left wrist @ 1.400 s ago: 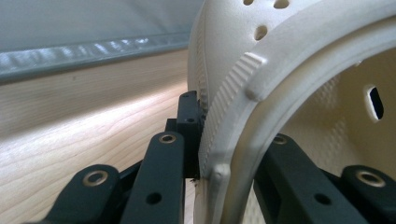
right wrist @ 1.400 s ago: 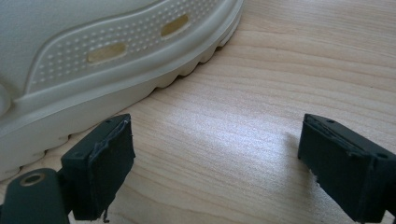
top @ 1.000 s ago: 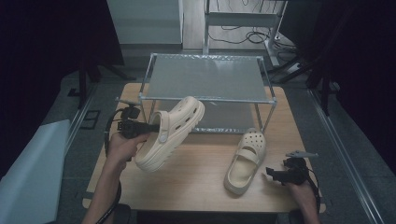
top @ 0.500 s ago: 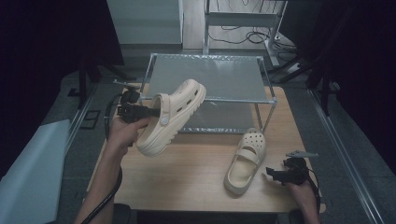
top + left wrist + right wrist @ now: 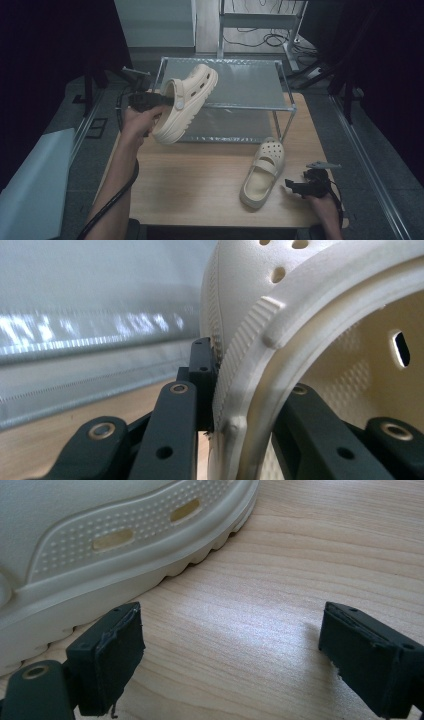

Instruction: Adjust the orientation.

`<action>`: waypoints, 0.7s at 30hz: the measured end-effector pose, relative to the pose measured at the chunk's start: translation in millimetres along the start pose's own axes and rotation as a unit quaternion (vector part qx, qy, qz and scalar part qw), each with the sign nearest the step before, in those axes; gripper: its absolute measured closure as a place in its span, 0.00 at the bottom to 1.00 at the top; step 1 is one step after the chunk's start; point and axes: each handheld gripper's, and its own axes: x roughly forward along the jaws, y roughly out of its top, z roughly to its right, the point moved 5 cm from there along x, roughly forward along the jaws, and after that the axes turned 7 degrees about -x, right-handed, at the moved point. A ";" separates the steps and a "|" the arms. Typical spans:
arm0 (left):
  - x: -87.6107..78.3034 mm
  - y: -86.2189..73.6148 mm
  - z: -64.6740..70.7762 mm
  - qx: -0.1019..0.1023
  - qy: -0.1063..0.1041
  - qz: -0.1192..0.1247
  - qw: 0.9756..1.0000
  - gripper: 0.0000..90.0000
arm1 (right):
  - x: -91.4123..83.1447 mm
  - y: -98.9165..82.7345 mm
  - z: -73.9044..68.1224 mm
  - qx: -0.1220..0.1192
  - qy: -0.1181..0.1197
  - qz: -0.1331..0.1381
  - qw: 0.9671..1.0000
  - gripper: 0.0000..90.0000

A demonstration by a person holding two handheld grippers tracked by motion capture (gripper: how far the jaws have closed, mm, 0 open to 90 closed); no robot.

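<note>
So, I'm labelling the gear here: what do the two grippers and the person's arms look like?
Both are black two-jaw tools. The left gripper has flat linkage arms with brass-ringed pivots and trails a black cable along a bare forearm. The right gripper has blocky black pads with worn edges, a grey three-cornered plate on top and its own black cable. No sleeves show.

Wooden table under a metal-framed shelf rack; grey floor; dark curtains behind.

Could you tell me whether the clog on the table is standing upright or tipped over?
Upright: the clog rests sole-down on the wooden table, its opening facing up.
</note>
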 end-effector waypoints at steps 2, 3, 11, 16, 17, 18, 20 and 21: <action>1.8 6.4 -0.2 -0.003 0.005 0.006 1.000 0.86 | 0.2 0.1 0.0 0.000 -0.001 0.001 1.000 0.12; 3.9 12.8 0.0 -0.008 0.005 0.014 1.000 0.86 | 0.3 0.0 0.1 0.000 -0.001 0.001 1.000 0.12; 13.0 38.5 -1.8 -0.027 0.018 0.047 0.998 0.86 | 0.5 -0.4 0.6 0.000 0.000 0.001 1.000 0.12; 17.8 50.4 -4.8 -0.038 0.034 0.066 0.997 0.86 | 0.0 -0.5 0.6 0.002 0.002 0.001 1.000 0.12; 20.0 55.9 -6.3 -0.042 0.042 0.075 0.995 0.86 | 0.0 -0.3 0.6 0.004 0.002 0.001 1.000 0.12; 20.0 55.9 -6.3 -0.042 0.042 0.075 0.995 0.86 | 0.0 -0.3 0.6 0.004 0.002 0.001 1.000 0.12; 23.6 63.3 -8.5 -0.049 0.052 0.089 0.993 0.86 | 0.1 -0.3 0.7 0.004 0.003 0.001 1.000 0.12; 25.0 65.5 -9.2 -0.052 0.055 0.092 0.993 0.86 | 0.2 -0.4 0.9 0.003 0.003 0.002 1.000 0.12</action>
